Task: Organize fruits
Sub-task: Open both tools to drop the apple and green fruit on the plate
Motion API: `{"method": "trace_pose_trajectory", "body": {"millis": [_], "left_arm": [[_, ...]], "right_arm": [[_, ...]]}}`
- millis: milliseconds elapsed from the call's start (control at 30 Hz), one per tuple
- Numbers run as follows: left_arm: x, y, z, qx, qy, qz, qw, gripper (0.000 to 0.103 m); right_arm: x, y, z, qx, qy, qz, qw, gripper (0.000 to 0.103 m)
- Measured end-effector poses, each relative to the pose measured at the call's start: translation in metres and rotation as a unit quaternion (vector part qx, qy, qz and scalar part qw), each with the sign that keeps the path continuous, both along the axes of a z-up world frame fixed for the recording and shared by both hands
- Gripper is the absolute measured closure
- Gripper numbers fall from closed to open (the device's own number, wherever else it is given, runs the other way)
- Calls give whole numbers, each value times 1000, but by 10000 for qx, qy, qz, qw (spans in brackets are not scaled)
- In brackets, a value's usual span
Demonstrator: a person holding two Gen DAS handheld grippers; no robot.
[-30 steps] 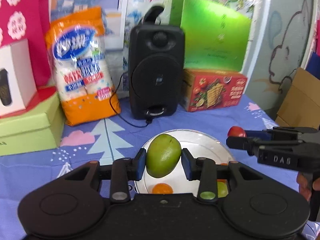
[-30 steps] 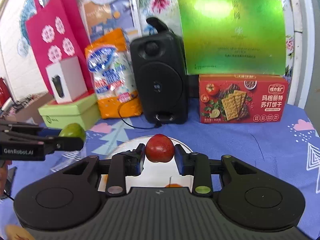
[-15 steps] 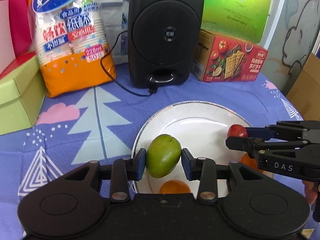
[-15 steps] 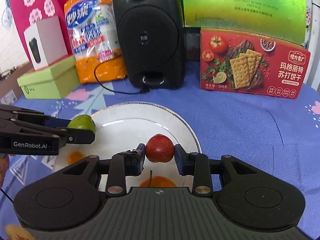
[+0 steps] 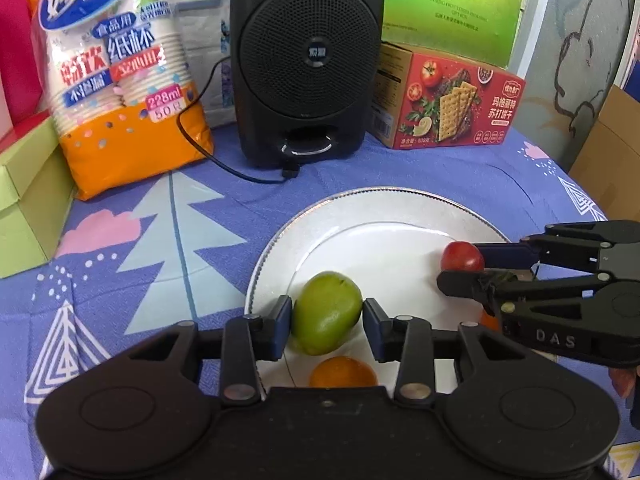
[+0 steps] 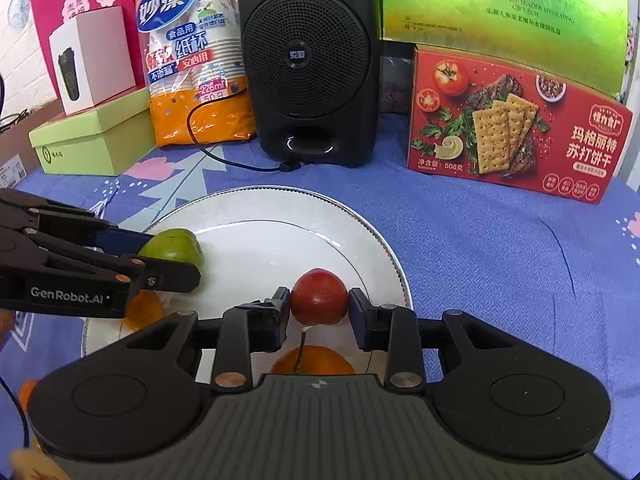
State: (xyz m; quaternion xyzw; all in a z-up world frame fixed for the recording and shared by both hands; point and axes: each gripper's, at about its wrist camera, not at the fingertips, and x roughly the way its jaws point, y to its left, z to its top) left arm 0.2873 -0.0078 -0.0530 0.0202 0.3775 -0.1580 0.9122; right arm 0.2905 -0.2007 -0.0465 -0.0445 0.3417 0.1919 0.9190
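A white plate lies on the blue patterned cloth. My left gripper is shut on a green fruit, low over the plate's left side. On the plate's right side, my right gripper holds a red fruit between its pads. Its jaws are opening, and the pads still touch the fruit. An orange fruit rests on the plate's near part, and another shows under the left gripper.
Behind the plate stands a black speaker with its cable trailing on the cloth. A bag of paper cups and a green box are at the left, a red cracker box at the right.
Both grippers have come down and forward over the plate with their fruits. In the last half second they have hardly moved.
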Motion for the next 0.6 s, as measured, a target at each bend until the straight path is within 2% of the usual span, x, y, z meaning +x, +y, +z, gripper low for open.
{"method": "trace_pose_trajectory", "body": {"millis": [67, 167, 233, 300, 433, 600], "left_arm": [[-2, 2, 2, -62, -28, -14, 10000, 0], [-10, 7, 13, -219, -108, 98, 9997, 0], [-18, 8, 23, -188, -292, 258, 9991, 0], [-28, 9, 32, -132, -471, 375, 9981, 0], [-45, 10, 47, -119, -470, 509, 9975, 0], [-77, 11, 70, -202, -669, 586, 9958, 0]], "right_arm": [[-2, 1, 0, -82, -92, 67, 9999, 37], [-8, 0, 1, -129, -228, 106, 9996, 18], [-13, -3, 5, -103, -327, 93, 9994, 4], [-19, -5, 11, -53, -412, 39, 9991, 0], [-35, -10, 22, 23, -581, -104, 9983, 0], [-56, -16, 38, 160, -583, -249, 9979, 0]]}}
